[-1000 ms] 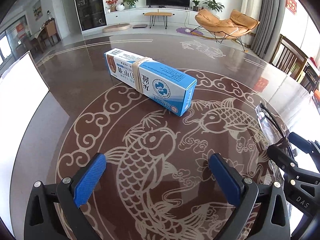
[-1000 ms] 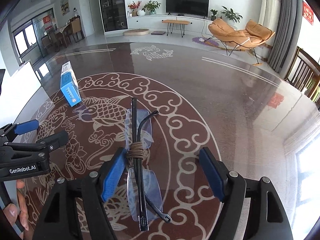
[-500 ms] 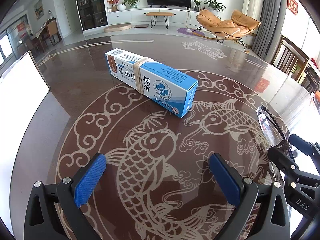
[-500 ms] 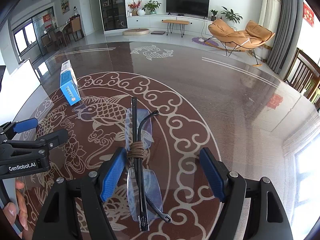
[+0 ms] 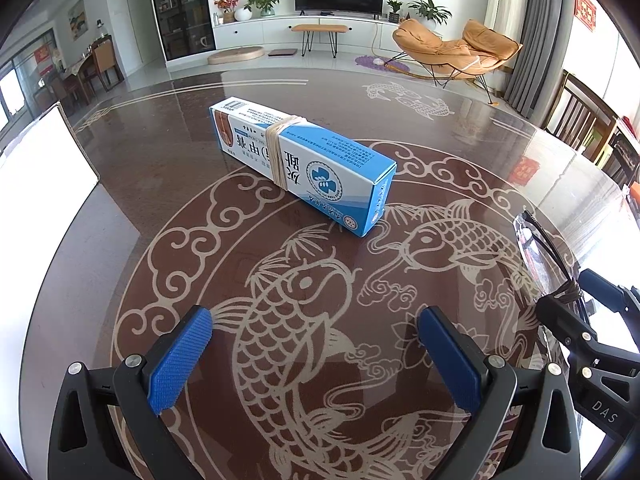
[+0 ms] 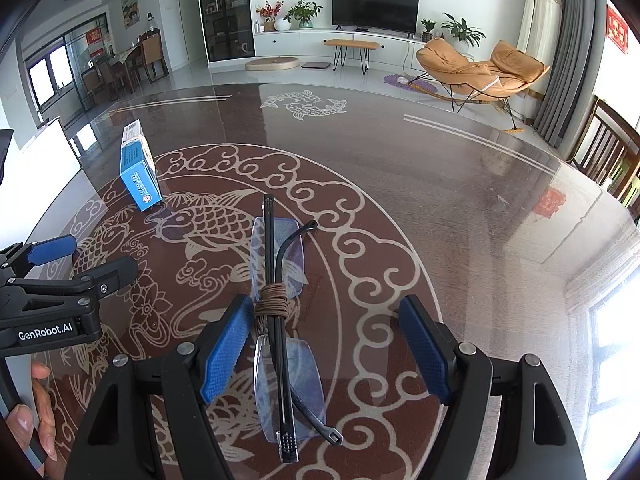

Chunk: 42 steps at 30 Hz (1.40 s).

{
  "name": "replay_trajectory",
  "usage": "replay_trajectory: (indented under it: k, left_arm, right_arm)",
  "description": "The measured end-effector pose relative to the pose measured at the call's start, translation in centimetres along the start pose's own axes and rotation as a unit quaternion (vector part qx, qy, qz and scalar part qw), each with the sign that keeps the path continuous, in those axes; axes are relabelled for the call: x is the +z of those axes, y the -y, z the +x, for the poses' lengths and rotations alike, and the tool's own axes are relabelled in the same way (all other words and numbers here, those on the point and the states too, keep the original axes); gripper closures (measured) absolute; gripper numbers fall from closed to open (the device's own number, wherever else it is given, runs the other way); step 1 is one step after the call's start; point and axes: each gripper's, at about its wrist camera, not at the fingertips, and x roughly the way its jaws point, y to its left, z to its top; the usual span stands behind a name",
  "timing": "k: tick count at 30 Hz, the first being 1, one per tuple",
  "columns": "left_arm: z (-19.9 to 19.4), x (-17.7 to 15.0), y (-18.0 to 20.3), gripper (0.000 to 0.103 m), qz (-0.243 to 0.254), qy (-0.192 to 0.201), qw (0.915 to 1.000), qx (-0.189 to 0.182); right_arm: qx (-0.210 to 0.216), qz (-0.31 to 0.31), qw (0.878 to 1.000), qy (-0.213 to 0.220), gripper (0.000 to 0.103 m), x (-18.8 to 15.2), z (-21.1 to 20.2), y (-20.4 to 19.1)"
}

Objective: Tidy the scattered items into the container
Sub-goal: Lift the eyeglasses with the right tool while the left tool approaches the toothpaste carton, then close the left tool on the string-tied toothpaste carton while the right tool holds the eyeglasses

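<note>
Folded glasses were laid lengthwise, pointing away, between the wide-open right gripper pads, ungripped. Left gripper was held open, empty.

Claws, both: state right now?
Left claw: open, holding nothing.
Right claw: open, astride the folded glasses, pads not pressing them.

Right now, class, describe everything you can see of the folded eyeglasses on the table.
The eyeglasses are rimless, with clear, faintly blue-tinted lenses and thin black temples folded across them. A brown cord is wound several times around the middle, binding them shut. They lie flat on the glossy patterned table, lengthwise between the open blue pads of the right gripper, close to the left pad; contact cannot be judged.
</note>
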Motion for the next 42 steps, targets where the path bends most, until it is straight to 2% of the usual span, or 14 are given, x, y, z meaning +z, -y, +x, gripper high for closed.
replay_trajectory:
  k: [5, 7, 9, 11, 12, 16, 20, 23, 26, 31, 33, 37, 39, 42]
  left_arm:
    - [-0.1, 0.0, -0.5, 0.0, 0.002, -0.004, 1.0, -0.001]
    - [0.1, 1.2, -0.9, 0.0, 0.018, -0.059, 0.998, -0.015]
    - [-0.2, 2.4, -2.1, 0.0, -0.015, -0.086, 0.9952, -0.044]
    - [-1.1, 3.7, -3.6, 0.0, -0.063, -0.065, 0.9915, -0.093]
    - [-1.4, 4.6, -3.9, 0.0, -0.081, -0.057, 0.9899, -0.101]
    - [-0.6, 8.9, -4.6, 0.0, -0.135, -0.058, 0.9865, -0.072]
    - [3.3, 11.4, -4.2, 0.0, -0.155, -0.081, 0.9845, -0.002]
    - [5.8, 10.8, -4.3, 0.0, -0.162, -0.116, 0.979, 0.042]
    - [4.0, 9.1, -5.4, 0.0, -0.16, -0.09, 0.9814, 0.056]
    - [2.1, 6.4, -8.2, 0.0, -0.09, -0.085, 0.991, 0.051]
    - [2.7, 6.1, -8.9, 0.0, -0.077, -0.091, 0.9927, 0.014]
    - [3.2, 7.3, -6.9, 0.0, -0.006, -0.079, 0.9969, -0.005]
    - [3.9, 8.1, -4.9, 0.0, 0.06, -0.087, 0.9944, -0.009]
    - [3.9, 8.7, -2.9, 0.0, 0.136, -0.071, 0.9882, -0.006]
  right_arm:
    - [0.0, 0.0, 1.0, 0.0, 0.027, 0.0, 0.0, 0.0]
    - [0.0, 0.0, 1.0, 0.0, 0.027, 0.0, 0.0, 0.0]
    - [0.0, 0.0, 1.0, 0.0, 0.027, 0.0, 0.0, 0.0]
    - [0.0, 0.0, 1.0, 0.0, 0.027, 0.0, 0.0, 0.0]
    - [0.0, 0.0, 1.0, 0.0, 0.027, 0.0, 0.0, 0.0]
    - [0.0, 0.0, 1.0, 0.0, 0.027, 0.0, 0.0, 0.0]
    - [0.0, 0.0, 1.0, 0.0, 0.027, 0.0, 0.0, 0.0]
    - [0.0, 0.0, 1.0, 0.0, 0.027, 0.0, 0.0, 0.0]
    - [0.0, 0.0, 1.0, 0.0, 0.027, 0.0, 0.0, 0.0]
    - [0.0, 0.0, 1.0, 0.0, 0.027, 0.0, 0.0, 0.0]
    - [0.0, 0.0, 1.0, 0.0, 0.027, 0.0, 0.0, 0.0]
    - [0.0, 0.0, 1.0, 0.0, 0.027, 0.0, 0.0, 0.1]
    - [0.0, 0.0, 1.0, 0.0, 0.027, 0.0, 0.0, 0.0]
    - [0.0, 0.0, 1.0, 0.0, 0.027, 0.0, 0.0, 0.0]
